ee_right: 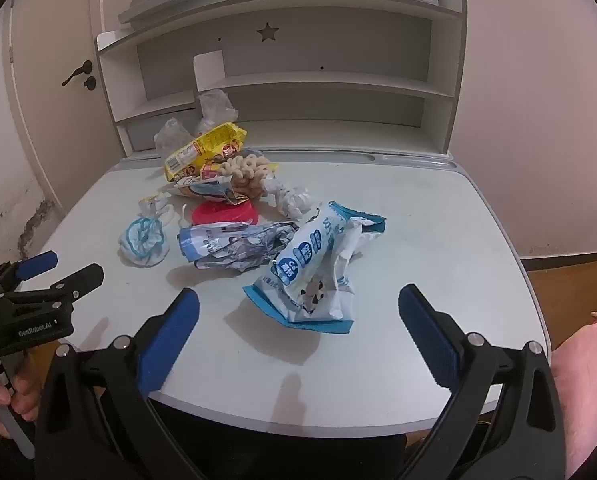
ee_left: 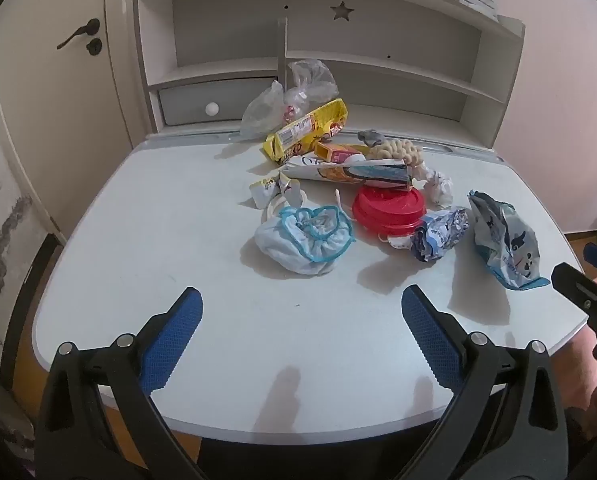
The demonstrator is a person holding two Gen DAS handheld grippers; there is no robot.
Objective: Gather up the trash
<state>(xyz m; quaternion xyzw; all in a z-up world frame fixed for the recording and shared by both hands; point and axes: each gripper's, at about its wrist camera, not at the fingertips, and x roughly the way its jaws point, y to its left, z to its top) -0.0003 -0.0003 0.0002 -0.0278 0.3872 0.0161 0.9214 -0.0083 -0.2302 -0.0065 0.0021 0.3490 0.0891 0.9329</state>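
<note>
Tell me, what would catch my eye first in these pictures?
Probably the heap of litter spread over the white desk: a red lid in the middle, a yellow packet behind it near the shelves, and a blue-and-white bag nearest the right gripper. Next, both it and the left gripper hover at the near edge, jaws wide open and empty.

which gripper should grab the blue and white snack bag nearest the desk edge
Right, probably. The snack bag lies straight ahead of the open right gripper, close to its fingers. In the left wrist view it sits far off to the side of the open left gripper.
</note>
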